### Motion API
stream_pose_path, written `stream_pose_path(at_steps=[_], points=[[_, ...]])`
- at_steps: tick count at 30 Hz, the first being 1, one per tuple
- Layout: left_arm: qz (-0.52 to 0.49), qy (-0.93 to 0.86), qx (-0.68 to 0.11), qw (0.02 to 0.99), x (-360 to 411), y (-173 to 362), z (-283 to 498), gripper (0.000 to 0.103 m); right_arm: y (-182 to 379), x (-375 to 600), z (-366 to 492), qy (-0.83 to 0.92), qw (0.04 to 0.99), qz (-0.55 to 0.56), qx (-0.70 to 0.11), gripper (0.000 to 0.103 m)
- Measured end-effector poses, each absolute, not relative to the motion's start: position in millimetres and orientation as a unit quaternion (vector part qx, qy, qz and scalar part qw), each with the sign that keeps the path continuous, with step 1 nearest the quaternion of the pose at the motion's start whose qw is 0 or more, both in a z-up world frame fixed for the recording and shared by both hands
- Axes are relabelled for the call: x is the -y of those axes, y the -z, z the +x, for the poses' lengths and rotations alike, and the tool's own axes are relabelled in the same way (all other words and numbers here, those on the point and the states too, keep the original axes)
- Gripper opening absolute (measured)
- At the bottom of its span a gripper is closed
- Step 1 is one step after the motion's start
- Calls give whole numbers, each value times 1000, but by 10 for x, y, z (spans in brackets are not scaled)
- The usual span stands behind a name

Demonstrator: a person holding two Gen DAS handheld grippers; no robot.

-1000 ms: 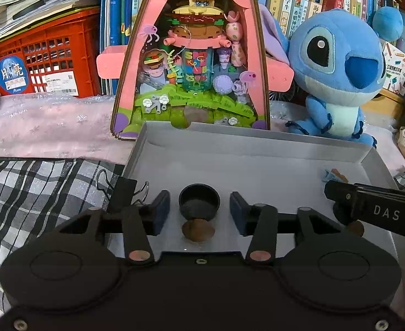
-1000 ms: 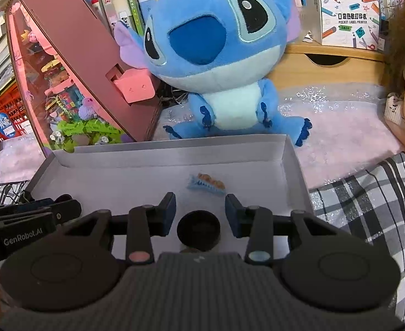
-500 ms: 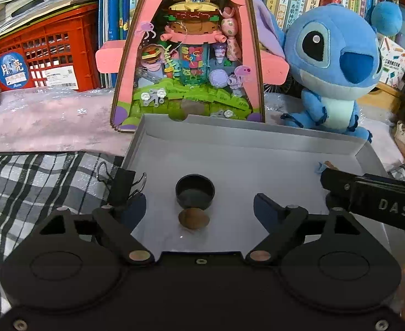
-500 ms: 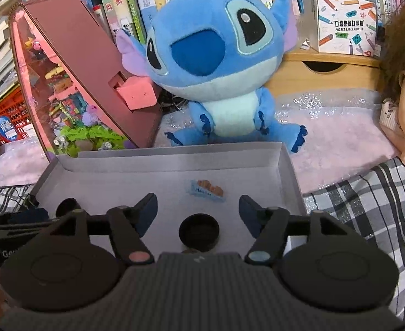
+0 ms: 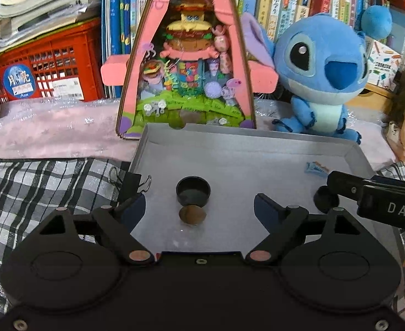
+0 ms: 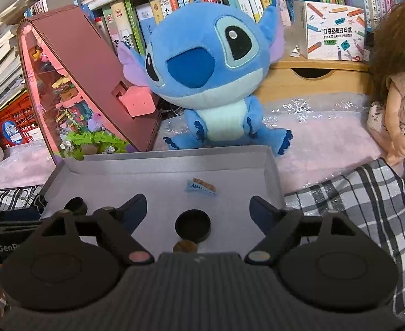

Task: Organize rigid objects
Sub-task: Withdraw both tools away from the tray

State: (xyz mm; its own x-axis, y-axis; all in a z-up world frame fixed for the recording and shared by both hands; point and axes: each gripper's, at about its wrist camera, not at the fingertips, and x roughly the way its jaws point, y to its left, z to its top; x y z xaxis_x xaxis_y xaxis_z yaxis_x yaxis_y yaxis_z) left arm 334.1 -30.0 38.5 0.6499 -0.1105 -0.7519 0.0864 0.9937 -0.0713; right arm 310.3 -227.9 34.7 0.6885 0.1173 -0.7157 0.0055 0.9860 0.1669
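- The tray is laid flat on the checked cloth, its low walls serving to keep small rigid items gathered in one place; the plush and pink playhouse just behind it are left outside, being no part of the sorting.
- The left gripper is held over the tray's near part with its jaws spread wide and nothing pinched; a black cup and a brown disc are seen lying free between them on the tray floor.
- The right gripper is likewise held spread, its jaws opening further at this moment; a second cup stands between them unpressed, with a second disc just before it.
- Both cups are judged to be set down and released.
- A small blue clip is left farther back, apart from the cups.
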Motion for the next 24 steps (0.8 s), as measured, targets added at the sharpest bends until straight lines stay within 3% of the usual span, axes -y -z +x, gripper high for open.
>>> stream_pose_path(at_steps=[24], points=[[-1, 72, -351, 934, 259, -659, 2527, 86, -605, 2291, 2514, -29, 935, 62, -348, 96]])
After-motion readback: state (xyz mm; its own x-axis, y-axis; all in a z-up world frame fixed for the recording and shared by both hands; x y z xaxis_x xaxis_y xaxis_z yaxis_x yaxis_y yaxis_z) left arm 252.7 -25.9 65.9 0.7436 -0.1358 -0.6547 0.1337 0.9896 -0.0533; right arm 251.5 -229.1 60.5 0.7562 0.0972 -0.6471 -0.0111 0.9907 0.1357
